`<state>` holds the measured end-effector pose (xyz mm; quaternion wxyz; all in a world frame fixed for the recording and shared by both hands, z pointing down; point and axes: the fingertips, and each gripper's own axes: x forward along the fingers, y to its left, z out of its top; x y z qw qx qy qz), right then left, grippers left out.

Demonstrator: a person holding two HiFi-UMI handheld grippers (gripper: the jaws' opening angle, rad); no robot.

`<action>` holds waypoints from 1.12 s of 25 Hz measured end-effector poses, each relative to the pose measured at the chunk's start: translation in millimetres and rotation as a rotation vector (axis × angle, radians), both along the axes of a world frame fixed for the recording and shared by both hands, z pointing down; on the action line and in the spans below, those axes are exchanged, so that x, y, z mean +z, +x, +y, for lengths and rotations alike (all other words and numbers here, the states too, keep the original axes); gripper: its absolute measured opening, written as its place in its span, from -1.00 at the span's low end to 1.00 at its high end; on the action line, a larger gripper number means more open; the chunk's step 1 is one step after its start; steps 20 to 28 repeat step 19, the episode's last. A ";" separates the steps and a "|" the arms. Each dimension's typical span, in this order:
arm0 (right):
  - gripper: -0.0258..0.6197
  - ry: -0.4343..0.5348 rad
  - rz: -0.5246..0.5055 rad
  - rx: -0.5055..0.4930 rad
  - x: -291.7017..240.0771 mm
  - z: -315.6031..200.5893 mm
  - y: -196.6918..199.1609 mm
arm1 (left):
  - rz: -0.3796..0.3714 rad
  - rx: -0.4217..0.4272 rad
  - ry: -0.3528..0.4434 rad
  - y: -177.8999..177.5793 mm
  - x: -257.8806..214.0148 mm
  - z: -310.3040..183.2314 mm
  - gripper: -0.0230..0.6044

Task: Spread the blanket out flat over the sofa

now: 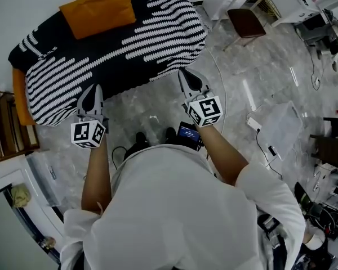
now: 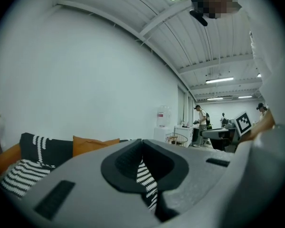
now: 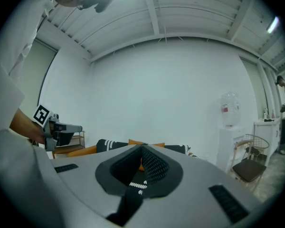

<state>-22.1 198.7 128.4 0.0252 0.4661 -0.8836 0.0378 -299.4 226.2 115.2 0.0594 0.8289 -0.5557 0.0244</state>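
Covering most of the orange sofa (image 1: 18, 91), the one black-and-white striped blanket (image 1: 118, 44) already lies across seat and back, though its surface looks uneven. The left gripper (image 1: 92, 97) and the right gripper (image 1: 190, 79), two in all, are each clamped shut on the blanket's front edge. What is left, I judge, is drawing it taut and smoothing it. One orange cushion (image 1: 99, 9) sits at the back

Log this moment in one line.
left gripper: shut on blanket edge | right gripper: shut on blanket edge | blanket: draped over sofa
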 end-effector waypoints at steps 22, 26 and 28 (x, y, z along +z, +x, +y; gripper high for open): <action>-0.83 -0.051 0.039 0.028 11.1 -24.4 -3.3 | 0.040 0.035 -0.034 -8.1 8.5 -25.8 -0.90; -0.83 -0.051 0.039 0.028 11.1 -24.4 -3.3 | 0.040 0.035 -0.034 -8.1 8.5 -25.8 -0.90; -0.83 -0.051 0.039 0.028 11.1 -24.4 -3.3 | 0.040 0.035 -0.034 -8.1 8.5 -25.8 -0.90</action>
